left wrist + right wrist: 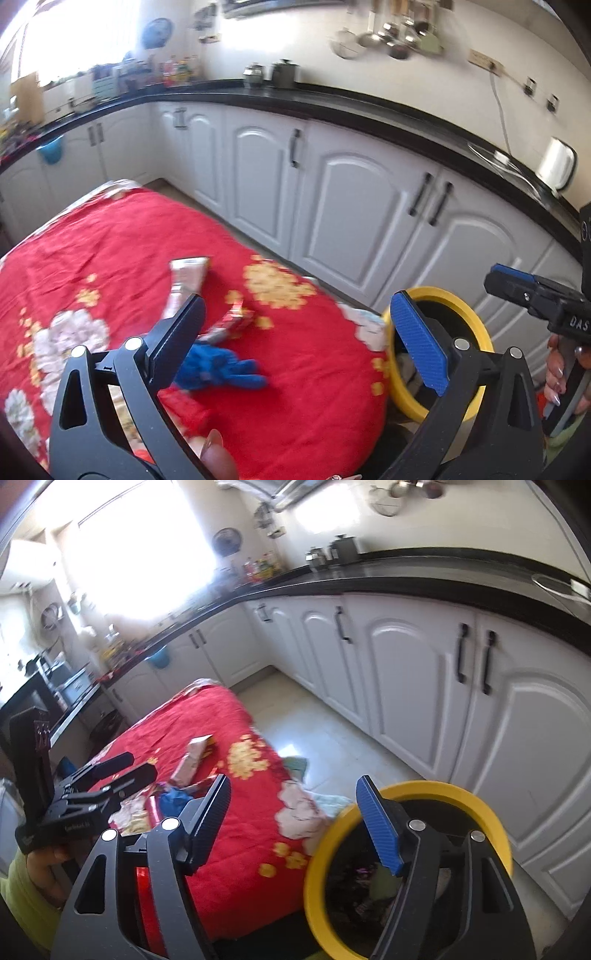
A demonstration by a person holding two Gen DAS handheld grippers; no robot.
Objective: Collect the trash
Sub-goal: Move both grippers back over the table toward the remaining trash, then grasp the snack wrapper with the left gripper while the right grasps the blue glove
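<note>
Left gripper fills the near frame, jaws wide apart, nothing between the pads; right gripper likewise wide and empty, poised over the near rim of the yellow bin. Bin stands on the floor just right of the red cloth, touching or nearly touching its near right edge; dark contents visible inside. Trash left on the cloth: blue crumpled wrapper nearest, red wrapper just beyond, silver packet farther and left. Judgement: next pick is the blue wrapper with the left gripper. Approach from above, straddle the crumple, close low without pinching the cloth folds. Carry path to the bin is short, rightward. Open floor lies between cloth and white cabinets; grippers sit near each other, so stagger moves over the bin.
</note>
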